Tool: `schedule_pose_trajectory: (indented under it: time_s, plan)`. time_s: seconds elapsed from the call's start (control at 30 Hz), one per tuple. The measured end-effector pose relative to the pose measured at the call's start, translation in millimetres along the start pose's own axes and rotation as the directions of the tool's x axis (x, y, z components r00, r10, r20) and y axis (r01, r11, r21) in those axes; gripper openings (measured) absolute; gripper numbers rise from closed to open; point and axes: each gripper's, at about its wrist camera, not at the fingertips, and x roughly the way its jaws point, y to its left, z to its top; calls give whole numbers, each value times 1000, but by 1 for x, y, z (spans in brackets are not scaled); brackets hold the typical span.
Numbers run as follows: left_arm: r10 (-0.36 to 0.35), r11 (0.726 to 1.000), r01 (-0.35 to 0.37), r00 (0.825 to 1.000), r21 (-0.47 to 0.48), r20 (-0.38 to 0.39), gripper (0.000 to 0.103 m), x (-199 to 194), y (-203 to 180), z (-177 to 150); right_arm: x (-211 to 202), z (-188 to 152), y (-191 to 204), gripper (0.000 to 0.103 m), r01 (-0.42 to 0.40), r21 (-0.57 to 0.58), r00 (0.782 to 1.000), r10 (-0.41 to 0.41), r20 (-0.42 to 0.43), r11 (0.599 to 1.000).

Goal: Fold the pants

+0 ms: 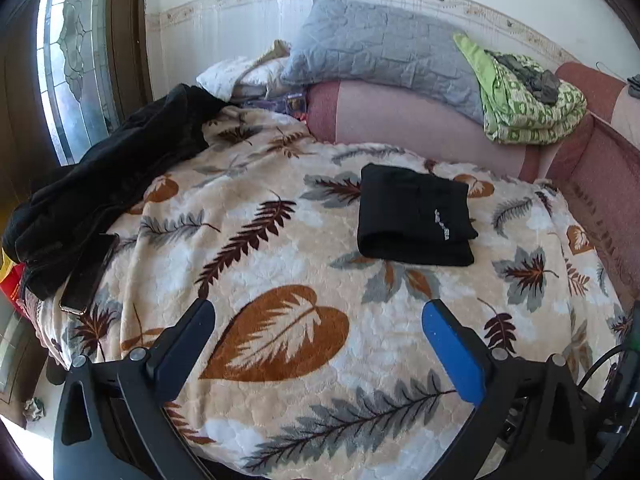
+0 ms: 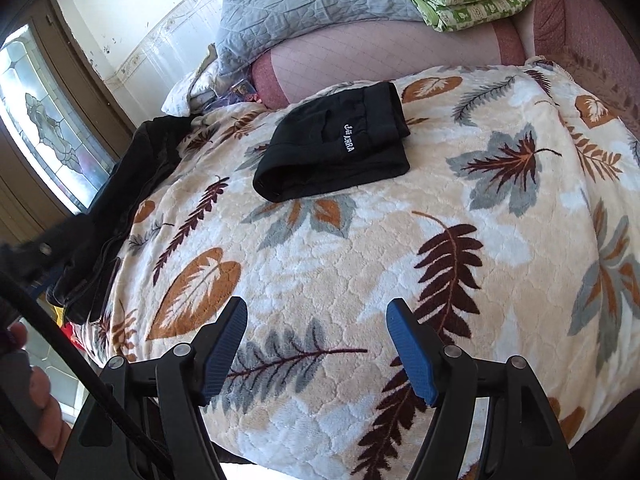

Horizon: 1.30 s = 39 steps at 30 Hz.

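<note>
I see 1 pair of black pants (image 1: pixel 416 216), folded into a compact block with white lettering on top, lying on the far middle of the leaf-print blanket (image 1: pixel 280 248) over the bed. They look soft, light and limp, so I judge the layers would slide apart if pinched at 1 corner; I would take the thick rolled fold on the near-left edge. 1 heap of loose black clothing (image 1: pixel 104 184) sprawls at the left edge. At the far side: 1 grey quilted pillow (image 1: pixel 380 52), 1 green patterned bundle (image 1: pixel 524 108). My left gripper (image 1: pixel 318 312) has its jaws spread wide, empty; my right gripper (image 2: pixel 316 312) also stands apart, holding nothing
</note>
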Motion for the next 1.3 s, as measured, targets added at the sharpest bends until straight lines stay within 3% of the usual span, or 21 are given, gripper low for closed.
schedule_pose_trajectory:
  time_s: [0.23,1.3]
  plan:
    - [-23,998,26,998,55,-54,103,11,-16,-8,6,-1,-5,79,18,6,1000,-18,-13,1000]
    - [-36,996,51,981,75,-191,103,44,-22,-23,26,-10,-5,80,31,-2,996,-31,-80,1000]
